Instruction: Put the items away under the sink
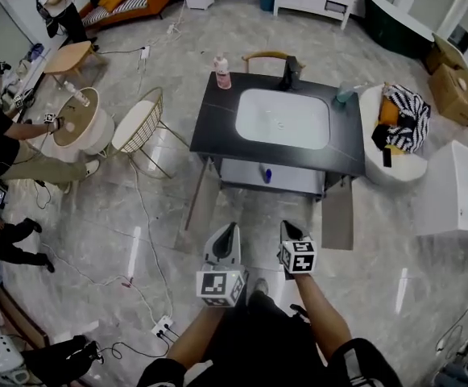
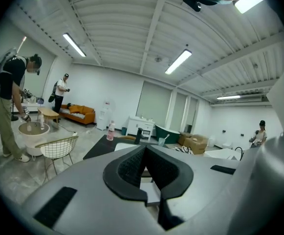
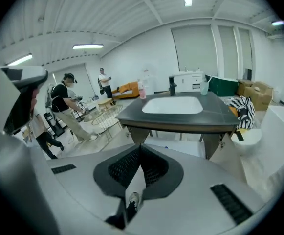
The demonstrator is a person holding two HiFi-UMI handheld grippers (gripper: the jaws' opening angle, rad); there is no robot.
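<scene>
A black-topped vanity (image 1: 217, 115) with a white basin (image 1: 282, 118) stands ahead of me. On its top are a pink bottle (image 1: 222, 72) at the back left, a black faucet (image 1: 290, 72) and a teal cup (image 1: 344, 93) at the back right. Both cabinet doors (image 1: 200, 208) hang open below, and a small blue item (image 1: 266, 173) lies on the white shelf (image 1: 242, 172) under the basin. My left gripper (image 1: 229, 232) and right gripper (image 1: 288, 229) are held side by side in front of the vanity, well short of it. Both are shut and hold nothing. The right gripper view faces the vanity (image 3: 181, 116).
A wire chair (image 1: 141, 123) and a round white table (image 1: 80, 119) stand to the left, with people around them. Cables and a power strip (image 1: 163, 325) lie on the floor at the left. A toilet (image 1: 399, 164) with striped cloth is to the right of the vanity.
</scene>
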